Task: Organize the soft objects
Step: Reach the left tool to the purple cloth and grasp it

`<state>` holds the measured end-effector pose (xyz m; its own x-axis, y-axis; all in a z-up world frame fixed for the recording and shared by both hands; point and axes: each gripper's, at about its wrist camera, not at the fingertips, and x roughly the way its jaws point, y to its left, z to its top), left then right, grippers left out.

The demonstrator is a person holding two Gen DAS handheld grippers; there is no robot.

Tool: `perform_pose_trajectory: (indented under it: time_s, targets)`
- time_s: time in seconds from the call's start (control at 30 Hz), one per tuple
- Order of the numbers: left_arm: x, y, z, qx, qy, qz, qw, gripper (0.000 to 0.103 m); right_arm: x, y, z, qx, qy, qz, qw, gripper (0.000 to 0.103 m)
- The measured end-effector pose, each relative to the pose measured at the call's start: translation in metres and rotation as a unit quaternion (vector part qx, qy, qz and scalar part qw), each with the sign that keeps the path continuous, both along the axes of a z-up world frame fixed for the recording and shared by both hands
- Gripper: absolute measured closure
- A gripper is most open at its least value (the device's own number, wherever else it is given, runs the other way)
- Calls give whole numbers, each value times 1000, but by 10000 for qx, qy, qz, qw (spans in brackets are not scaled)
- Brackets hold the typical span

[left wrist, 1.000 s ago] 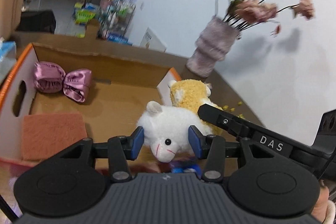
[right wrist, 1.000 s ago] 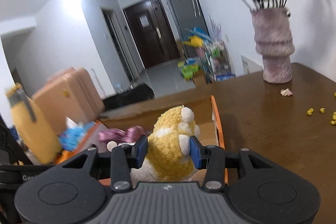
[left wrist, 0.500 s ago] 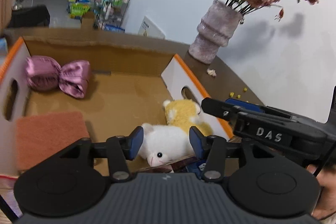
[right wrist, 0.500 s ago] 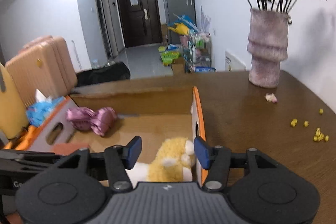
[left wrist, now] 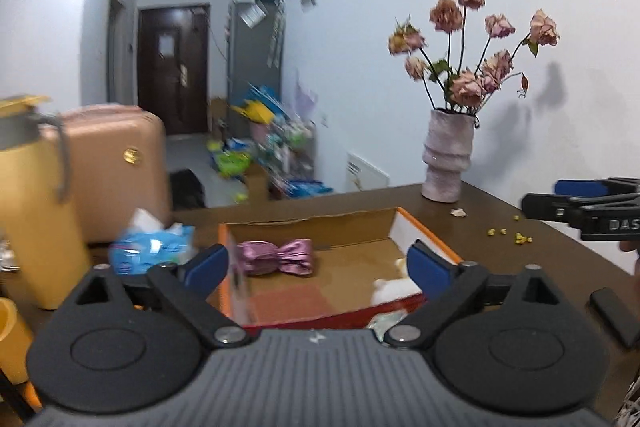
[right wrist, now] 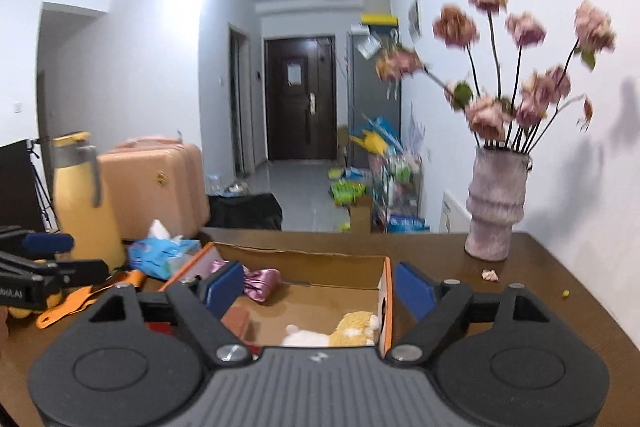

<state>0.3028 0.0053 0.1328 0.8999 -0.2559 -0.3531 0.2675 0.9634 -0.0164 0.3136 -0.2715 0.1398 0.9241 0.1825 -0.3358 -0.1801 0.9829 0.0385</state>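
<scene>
An open cardboard box (left wrist: 352, 223) (right wrist: 296, 263) with orange edges sits on the brown table. Inside lie a pink satin bow (left wrist: 276, 257) (right wrist: 262, 281), a terracotta cloth (left wrist: 288, 305) (right wrist: 237, 321), a white plush lamb (left wrist: 390, 289) (right wrist: 306, 338) and a yellow plush (right wrist: 356, 325) beside it at the box's right wall. My left gripper (left wrist: 318, 267) is open and empty, held back above the box's near edge. My right gripper (right wrist: 320, 285) is open and empty, also above the near edge. Each gripper shows at the edge of the other's view.
A pale vase of dried pink roses (left wrist: 448, 163) (right wrist: 496, 211) stands at the table's back right, with yellow crumbs (left wrist: 508, 233) near it. A yellow jug (right wrist: 84, 203), a blue tissue pack (left wrist: 152, 247) (right wrist: 162, 253) and orange items (right wrist: 80, 299) lie left of the box.
Both grippers let go of the plush toys, which now lie in the box. Both opened wide and pulled back and up from the box.
</scene>
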Motion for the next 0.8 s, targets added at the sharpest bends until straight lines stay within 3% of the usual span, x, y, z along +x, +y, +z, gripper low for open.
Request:
perform_pose_trajectory:
  time_s: [0.2,0.37,0.47,0.57,0.7,0.8]
  targets:
    - [-78,27,-10,-66,-305,314,9990,0,-80,9,-12,-121,-315,26,9994,16]
    - [-155,32,-30,213,-907,504,9944,0,-147,11,-31,-29,-451,85,9989,15]
    - [-195,30,-44,358,-1043,428,9930,0,-186,16,-43,-15,-498,113,9987,14]
    - [-229,32,-59,82,-899,359,9953,0,-226,23,-59,-31,-522,208,9984,12]
    - [-259,38,-75,-313,-653,201,9972,0,-260,26,-82,302,-343,429,9980,11]
    - [-258,36,-80,-216,-457,108,9987,0,-265,31,-93,314,-190,538,9979,11]
